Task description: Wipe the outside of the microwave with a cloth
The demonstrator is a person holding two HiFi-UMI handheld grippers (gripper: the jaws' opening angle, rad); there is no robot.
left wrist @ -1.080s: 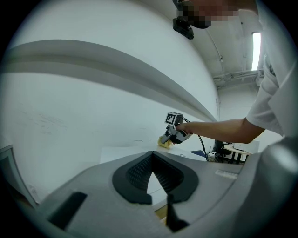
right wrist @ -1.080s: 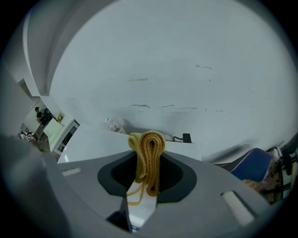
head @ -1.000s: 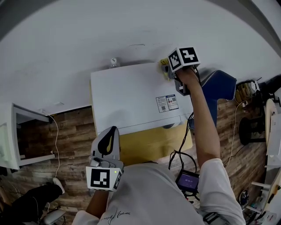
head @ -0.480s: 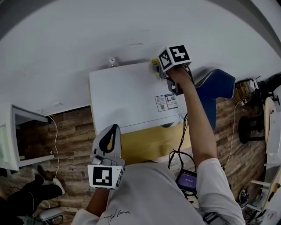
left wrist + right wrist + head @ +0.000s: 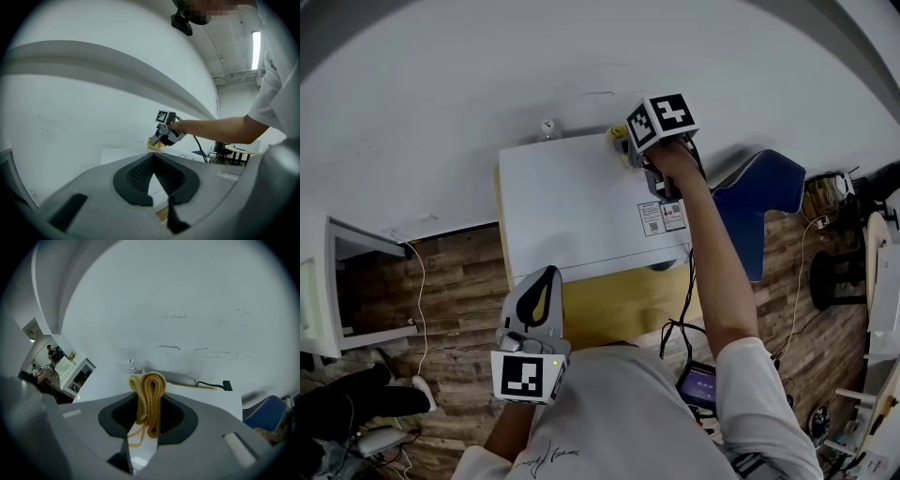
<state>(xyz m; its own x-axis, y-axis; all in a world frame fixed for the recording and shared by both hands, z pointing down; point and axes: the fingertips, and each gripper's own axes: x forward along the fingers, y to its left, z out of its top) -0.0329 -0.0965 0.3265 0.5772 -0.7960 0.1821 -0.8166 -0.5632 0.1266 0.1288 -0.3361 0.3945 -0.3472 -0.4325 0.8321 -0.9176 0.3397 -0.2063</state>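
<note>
The white microwave [image 5: 577, 211] is seen from above in the head view, standing against the wall. My right gripper [image 5: 625, 150] is at the back edge of its top, shut on a folded yellow cloth [image 5: 618, 143] that touches the top surface. In the right gripper view the cloth [image 5: 150, 387] is pinched upright between the jaws of the right gripper [image 5: 149, 401]. My left gripper [image 5: 546, 276] hangs in front of the microwave, shut and holding nothing. From the left gripper [image 5: 153, 158] view, the right gripper [image 5: 157, 140] and the cloth [image 5: 154, 144] show on the microwave top [image 5: 122, 154].
A yellow stand [image 5: 623, 309] carries the microwave. A blue chair [image 5: 759, 192] is to the right, a white cabinet [image 5: 328, 291] to the left on the wood floor. Cables and a small screen device [image 5: 698, 382] hang near my right arm. A black cable [image 5: 213, 384] lies behind the microwave.
My right gripper has slid the cloth leftward along the back edge of the microwave top. The left gripper has stayed where it was.
</note>
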